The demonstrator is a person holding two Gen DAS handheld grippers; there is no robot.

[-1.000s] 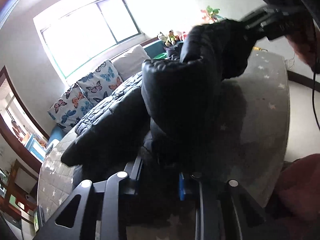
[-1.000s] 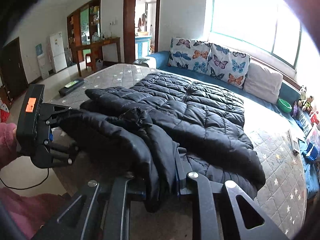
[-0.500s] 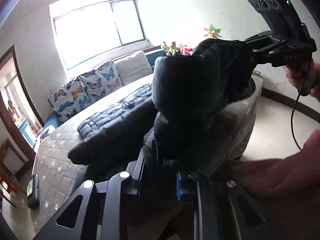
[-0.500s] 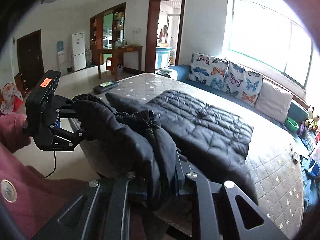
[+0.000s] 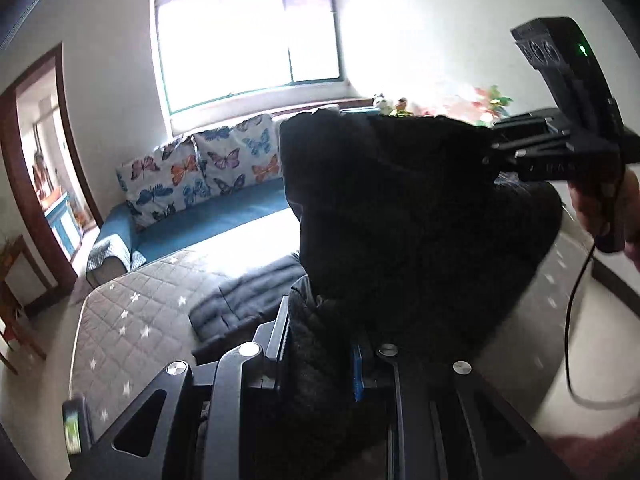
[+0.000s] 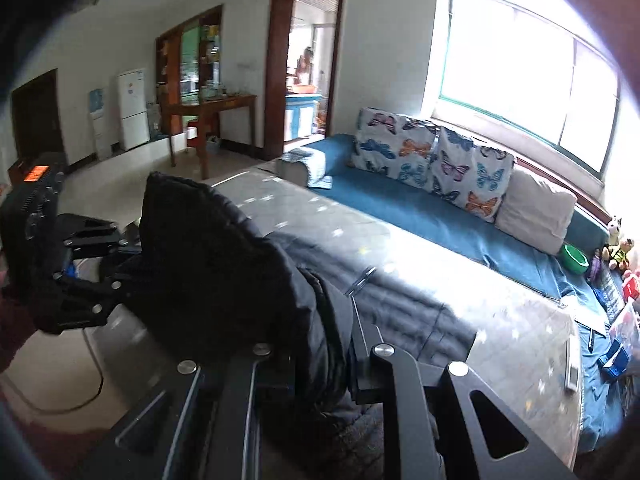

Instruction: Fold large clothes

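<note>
A: Left wrist view. Black quilted puffer jacket (image 5: 400, 220), bunched thick, lifted clear above the grey star-quilted bed (image 5: 132, 312); lower part trailing flat on the quilt. Left gripper (image 5: 320, 352) clamped narrow on a fold of it.

B: Right gripper (image 5: 496, 148) at far side, pinching the opposite edge. Hand (image 5: 600, 208) on its grip, cut off at frame edge. Faint raised letters on its body, unreadable. Jacket blocking most of the room behind.

A: Right wrist view. Same jacket (image 6: 224, 256), stretched between both tools, puffy and dark, tail lying across the bed (image 6: 520, 320). Right gripper (image 6: 324, 364) closed narrow on fabric.

B: Left gripper (image 6: 116, 276) at left, biting the other end. Orange label (image 6: 35, 173) on its top, text too blurred. Motion blur over the quilt.
</note>
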